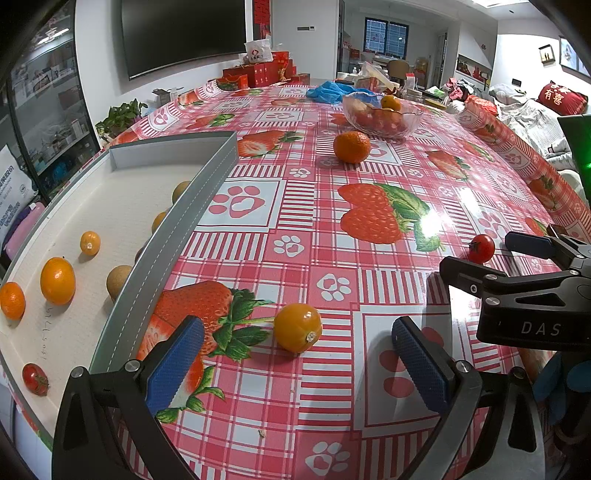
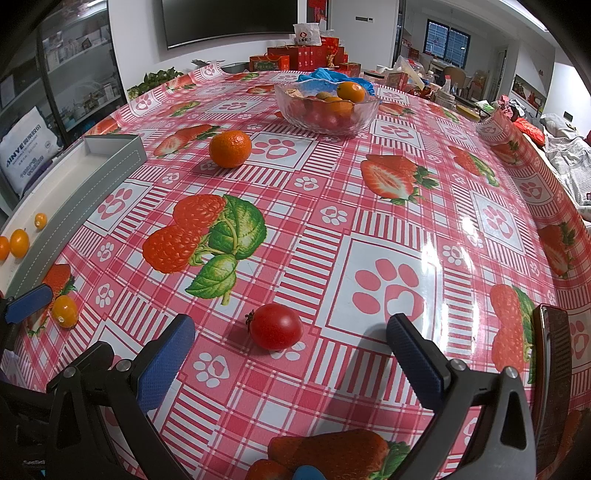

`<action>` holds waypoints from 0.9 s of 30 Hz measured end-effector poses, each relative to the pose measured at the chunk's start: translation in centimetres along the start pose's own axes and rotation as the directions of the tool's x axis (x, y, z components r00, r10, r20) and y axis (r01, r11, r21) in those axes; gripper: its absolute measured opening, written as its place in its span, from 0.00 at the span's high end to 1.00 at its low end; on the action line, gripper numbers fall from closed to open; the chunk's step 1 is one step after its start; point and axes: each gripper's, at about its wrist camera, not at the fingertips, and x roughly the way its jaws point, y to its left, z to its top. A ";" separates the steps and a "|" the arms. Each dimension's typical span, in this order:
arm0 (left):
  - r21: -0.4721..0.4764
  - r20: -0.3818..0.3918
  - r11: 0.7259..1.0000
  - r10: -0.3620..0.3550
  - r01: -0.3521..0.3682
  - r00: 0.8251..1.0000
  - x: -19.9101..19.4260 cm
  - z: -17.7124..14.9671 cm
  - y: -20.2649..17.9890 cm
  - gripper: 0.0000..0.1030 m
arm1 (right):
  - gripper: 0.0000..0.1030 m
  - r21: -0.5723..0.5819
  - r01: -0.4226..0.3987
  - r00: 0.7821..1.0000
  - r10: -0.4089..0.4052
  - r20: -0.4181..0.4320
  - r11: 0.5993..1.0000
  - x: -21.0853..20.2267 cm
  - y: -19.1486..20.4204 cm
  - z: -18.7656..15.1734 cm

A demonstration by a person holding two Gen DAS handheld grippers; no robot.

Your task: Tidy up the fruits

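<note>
Looks like a lived-in home, an open living and dining room. Told by the long bench (image 2: 369, 206) under a strawberry-and-paw-print oilcloth, the big dark television (image 1: 183, 31) on the white wall, the stacked red gift boxes (image 1: 258, 74) at the far end, the glass-fronted cabinet (image 1: 48, 110) full of small household items, and the potted plant (image 1: 120, 116) beside it. Further marked by the sofa with grey bedding (image 1: 532, 122) and a red cushion (image 1: 561, 96), framed pictures (image 1: 546, 53) on the wall, a barred window (image 1: 386, 37) in the back room, and a glass bowl (image 2: 327, 107) of fruit.
</note>
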 end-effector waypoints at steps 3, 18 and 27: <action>0.000 0.000 1.000 -0.002 0.002 1.000 0.0 0.0 0.0 0.01 | 0.00 0.000 0.001 1.000 -0.001 -0.001 1.000 0.0 0.0 0.0; 0.030 -0.024 0.999 -0.044 0.045 0.999 -1.7 0.1 -0.6 0.59 | 0.75 -0.033 -0.070 0.997 0.071 0.004 0.997 -1.6 1.1 -0.6; -0.043 -0.045 0.987 -0.154 0.152 0.987 -2.6 0.8 0.7 0.76 | 0.75 0.016 -0.186 0.983 0.185 0.015 0.982 -4.0 0.7 0.2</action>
